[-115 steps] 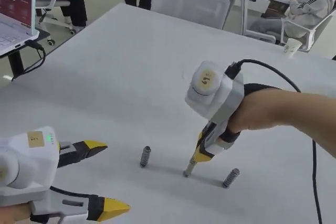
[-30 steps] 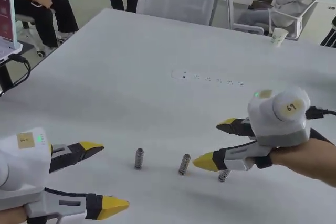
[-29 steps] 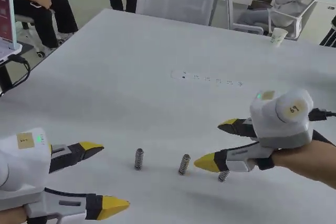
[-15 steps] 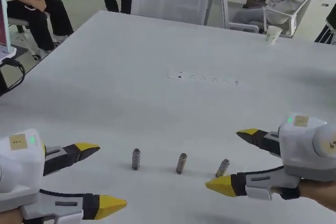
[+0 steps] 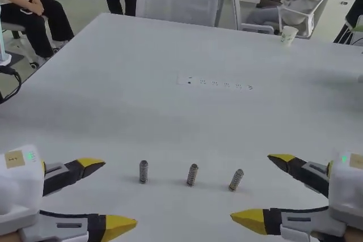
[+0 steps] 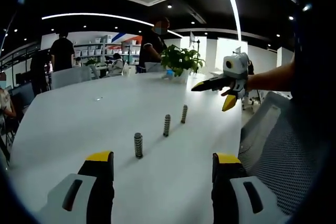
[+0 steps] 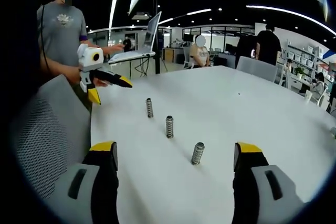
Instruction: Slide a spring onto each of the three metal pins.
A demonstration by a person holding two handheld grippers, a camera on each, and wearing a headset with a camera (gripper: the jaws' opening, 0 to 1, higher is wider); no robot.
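Three springs (image 5: 193, 174) stand upright in a row on table (image 5: 170, 72), 6 o'clock in head view. Left gripper (image 5: 110, 194) at 8, right gripper (image 5: 259, 188) at 4, both jaws spread.

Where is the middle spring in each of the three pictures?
Head view: middle spring, low centre, second in the row.
Left gripper view: middle spring, just left of centre, second in the row.
Right gripper view: middle spring, at the centre, second in the row.
Shared landmark: the leaning spring beside it: farthest in the left gripper view, nearest in the right.
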